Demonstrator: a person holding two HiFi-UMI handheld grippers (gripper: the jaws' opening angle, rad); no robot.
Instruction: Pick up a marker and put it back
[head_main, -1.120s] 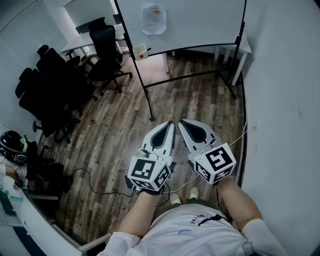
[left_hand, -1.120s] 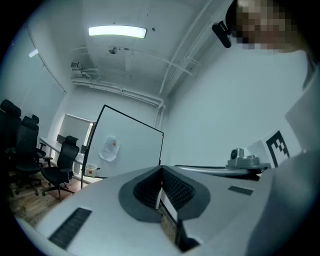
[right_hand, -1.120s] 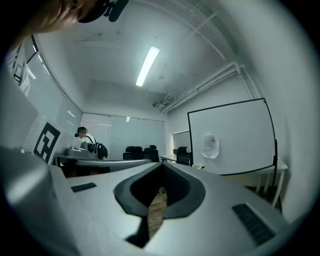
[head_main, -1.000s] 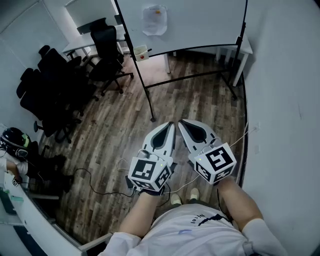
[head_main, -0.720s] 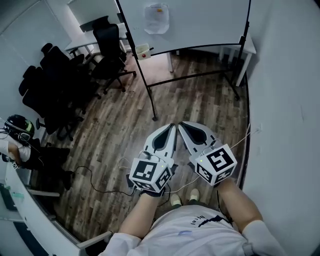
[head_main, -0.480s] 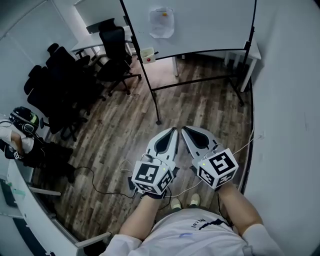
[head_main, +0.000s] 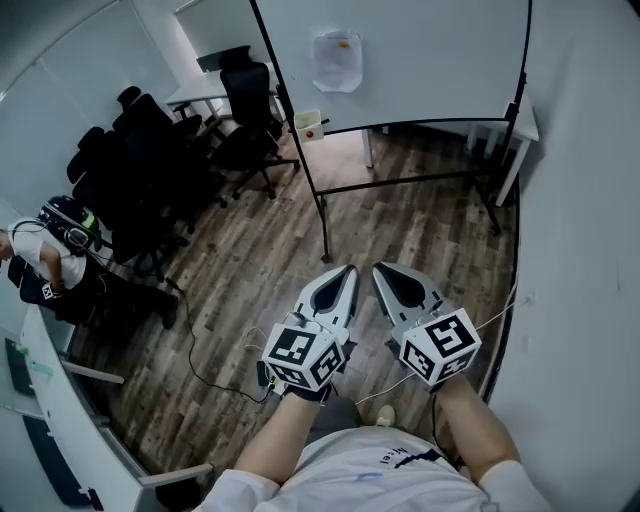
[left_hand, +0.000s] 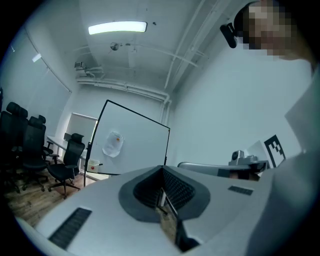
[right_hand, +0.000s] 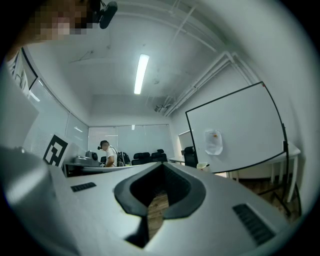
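I hold both grippers side by side at waist height, pointing level over the wooden floor toward a whiteboard (head_main: 420, 50) on a black stand. The left gripper (head_main: 347, 270) has its jaws together with nothing between them, as the left gripper view (left_hand: 162, 169) also shows. The right gripper (head_main: 378, 268) is shut and empty too (right_hand: 161, 165). A small pale box (head_main: 308, 124) with a red spot hangs at the whiteboard's lower left corner, and a thin dark stick pokes out of it. I cannot tell whether that is a marker. The box is well ahead of both grippers.
Several black office chairs (head_main: 150, 170) crowd the left side. A person (head_main: 50, 255) sits at far left by a white desk edge (head_main: 60, 420). A cable (head_main: 200, 350) trails across the floor. A white wall (head_main: 590, 250) runs close on the right. A plastic sheet (head_main: 340, 60) hangs on the whiteboard.
Both grippers have moved forward together toward the whiteboard, staying shut. The whiteboard and chairs sit lower right in the view now, and the person at left has come further into view.
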